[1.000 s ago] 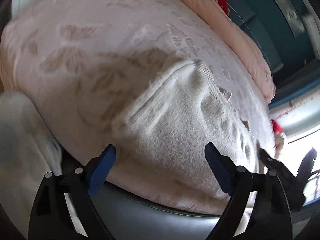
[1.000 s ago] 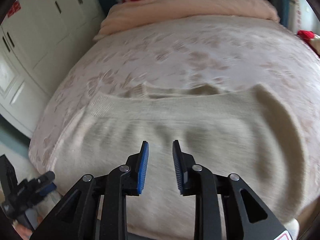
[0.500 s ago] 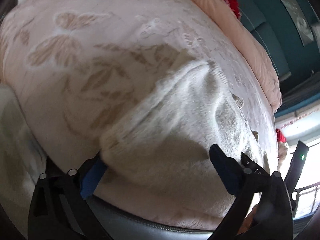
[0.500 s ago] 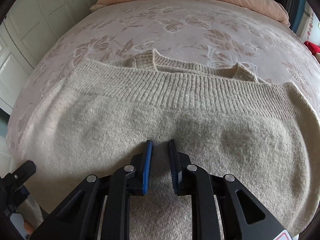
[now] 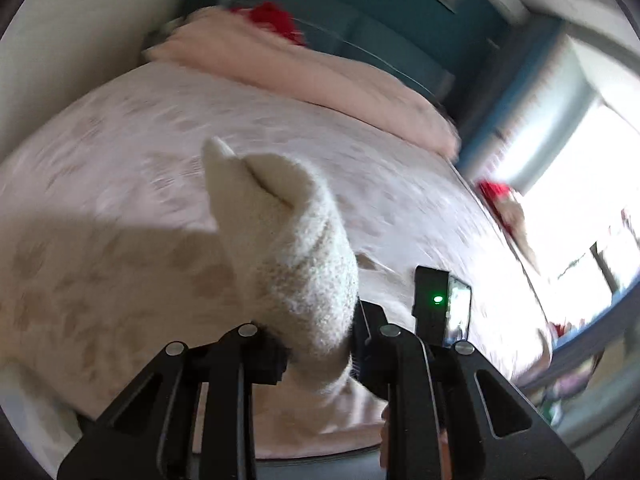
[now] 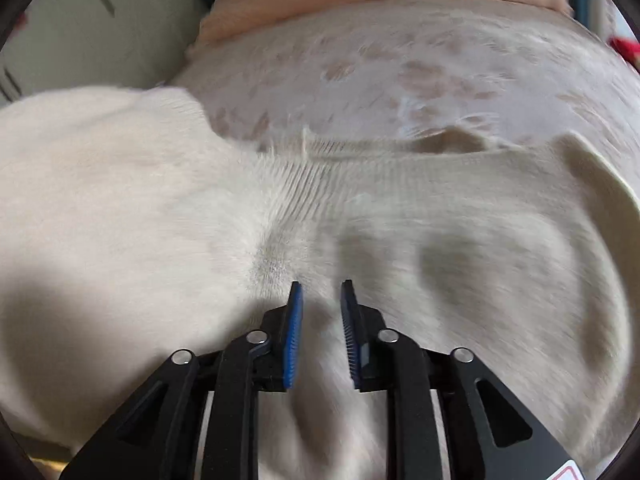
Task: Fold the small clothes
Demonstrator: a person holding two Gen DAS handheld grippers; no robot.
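A cream knitted sweater (image 6: 440, 220) lies spread on the bed, its ribbed hem away from me. My left gripper (image 5: 320, 344) is closing on a bunched corner of the sweater (image 5: 288, 240) and holds it up off the bed; the pads are hidden in the wool. In the right wrist view that raised part (image 6: 100, 160) hangs at the left. My right gripper (image 6: 322, 292) hovers over the middle of the sweater; its jaws are opening, a narrow gap apart, with nothing pinched between the blue pads. The right gripper's body (image 5: 440, 308) shows a green light.
The bed cover (image 5: 120, 132) is pale pink with a butterfly pattern. A folded peach duvet (image 5: 320, 72) and something red (image 5: 276, 20) lie at the head of the bed. A bright window (image 5: 580, 200) is at the right; white cupboard doors (image 6: 100, 20) are at the left.
My left gripper went from wide open around the sweater's corner to shut on it, then rose and rolled, lifting that corner. The right gripper stayed low over the sweater.
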